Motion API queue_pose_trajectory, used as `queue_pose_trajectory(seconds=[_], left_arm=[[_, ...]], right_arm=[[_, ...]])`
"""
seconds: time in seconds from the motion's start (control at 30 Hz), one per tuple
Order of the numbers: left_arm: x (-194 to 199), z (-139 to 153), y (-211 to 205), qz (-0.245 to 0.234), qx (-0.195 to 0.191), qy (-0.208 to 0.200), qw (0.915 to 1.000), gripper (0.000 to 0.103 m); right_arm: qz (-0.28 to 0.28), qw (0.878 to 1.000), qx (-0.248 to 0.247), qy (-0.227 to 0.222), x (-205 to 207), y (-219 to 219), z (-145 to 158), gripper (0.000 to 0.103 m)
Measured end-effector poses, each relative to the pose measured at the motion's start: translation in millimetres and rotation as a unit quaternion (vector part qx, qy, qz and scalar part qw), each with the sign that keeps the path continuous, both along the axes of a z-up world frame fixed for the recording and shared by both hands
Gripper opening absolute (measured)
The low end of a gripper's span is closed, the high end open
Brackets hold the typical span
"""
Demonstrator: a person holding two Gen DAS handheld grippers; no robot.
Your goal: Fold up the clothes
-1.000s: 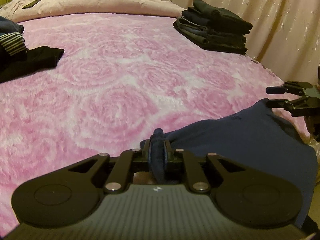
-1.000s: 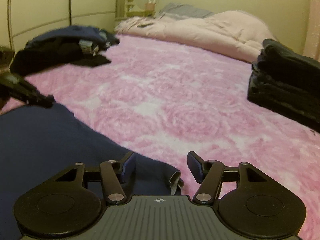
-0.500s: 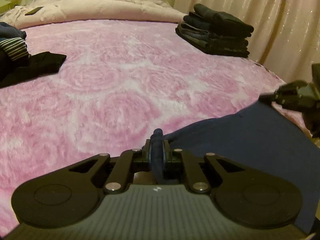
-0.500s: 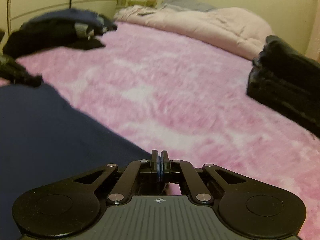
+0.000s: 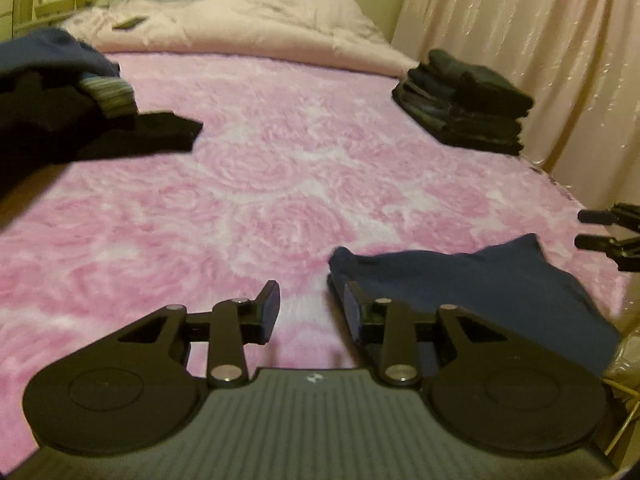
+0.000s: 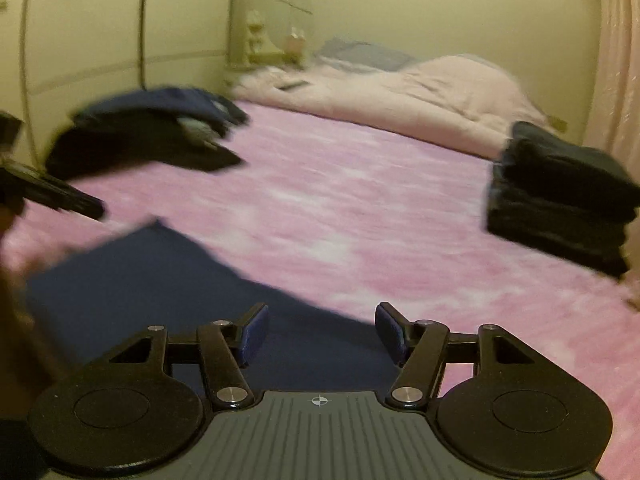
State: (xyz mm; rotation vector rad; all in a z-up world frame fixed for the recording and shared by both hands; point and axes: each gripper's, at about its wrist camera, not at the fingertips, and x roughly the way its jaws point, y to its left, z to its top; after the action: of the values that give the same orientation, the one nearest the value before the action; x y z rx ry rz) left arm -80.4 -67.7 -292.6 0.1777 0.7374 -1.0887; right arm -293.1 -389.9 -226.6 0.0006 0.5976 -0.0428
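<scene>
A folded navy-blue cloth garment (image 5: 472,292) is lying flat at the near edge of the pink rose-patterned plush bedspread (image 5: 280,184). The left gripper (image 5: 310,308) and the right gripper (image 6: 320,330) are both hovering over it with jaws opening and nothing between them. A stack of folded dark clothes (image 5: 464,116) is sitting far right by the cream curtain (image 5: 520,40), while a loose heap of dark unfolded clothes (image 5: 60,100) is lying far left.

left gripper (image 5: 308,308) | right gripper (image 6: 318,330) | black linkages | silver screws | blue pads (image 6: 252,330) | ribbed grey body
</scene>
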Motion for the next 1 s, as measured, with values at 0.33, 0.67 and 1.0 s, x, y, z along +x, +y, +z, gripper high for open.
queue_pose_trajectory(seconds=[0.33,0.67,1.0], left_arm=[[-100,-12,29,-0.096,0.0,-0.026,0.995,0.027],[-110,-10,24,-0.086,0.009,-0.062,0.9943,0.026],[-101,-26,15,-0.098,-0.004,-0.033,0.9947,0.026]], right_arm=[[0.063,0.993,0.09,0.048,-3,66,-55,0.059],[0.066,0.995,0.06,0.054,6,80,-33,0.059],[0.131,0.985,0.07,0.091,109,75,-18,0.054]])
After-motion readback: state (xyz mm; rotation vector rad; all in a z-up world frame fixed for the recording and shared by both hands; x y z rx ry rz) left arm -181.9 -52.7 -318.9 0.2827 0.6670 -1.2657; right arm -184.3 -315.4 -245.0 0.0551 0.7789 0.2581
